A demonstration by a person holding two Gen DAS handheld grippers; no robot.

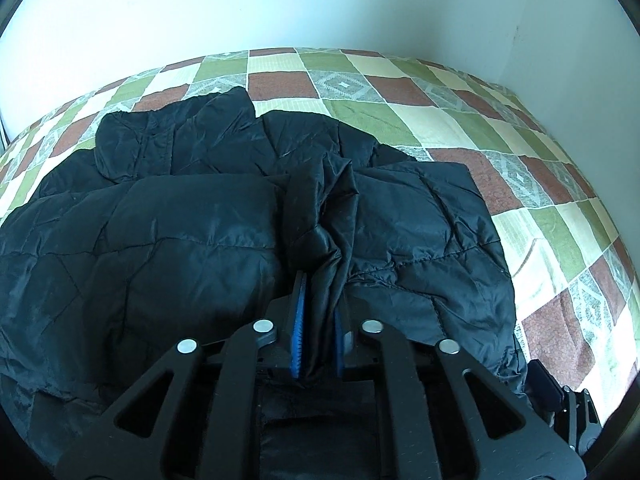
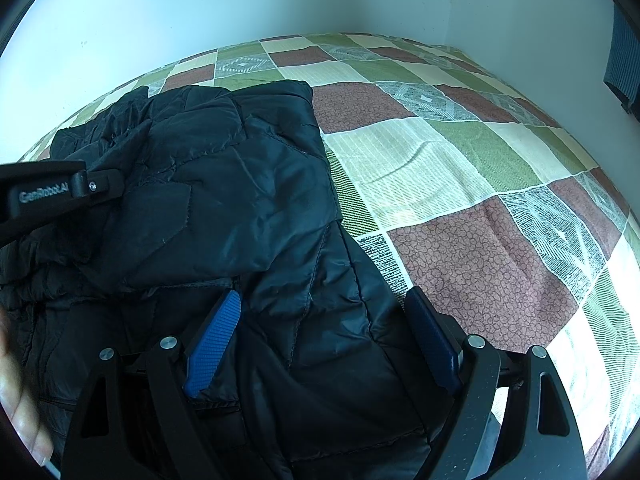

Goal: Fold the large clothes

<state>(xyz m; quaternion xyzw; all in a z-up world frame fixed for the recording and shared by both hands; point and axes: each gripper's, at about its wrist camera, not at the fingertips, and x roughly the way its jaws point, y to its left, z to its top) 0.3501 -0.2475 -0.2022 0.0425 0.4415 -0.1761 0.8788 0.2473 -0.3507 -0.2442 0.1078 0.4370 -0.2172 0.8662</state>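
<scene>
— Starting nearest: left gripper [image 1: 320,296], black, pin-jointed, narrowed to a slim gap. Clamped there, a raised ridge of thin glossy fabric, filling the space between the ribbed blue pads [image 1: 298,320] and touching both.

— Belonging to what?

— To the black puffer jacket [image 1: 180,220]: quilted, slick, faintly shiny, stitched into broad puffy panels, creased where pulled up into the grip.

— And the right gripper [image 2: 325,292]?

— Spread wide, gripping nothing. Straddling the jacket's near right part, one textured blue pad lying on the quilting, the other at the garment's edge, just above the cover.

— Anything else close by?

— Blurred fingers of a hand [image 2: 20,400] at the lower left edge of the right wrist view.

— Position of the jacket?

— Spread flat across the bed, partly folded over itself, one squared-off flap lying on top towards the right, rumpled layers further back.

— Underneath?

— Patchwork bedspread [image 1: 540,184]: olive, cream, mottled brick-red and grey diamond-print squares, lightly wrinkled, bare to the right of the jacket.

— Farthest?

— Plain pale wall [image 1: 280,8], meeting in a corner behind the bed.
</scene>
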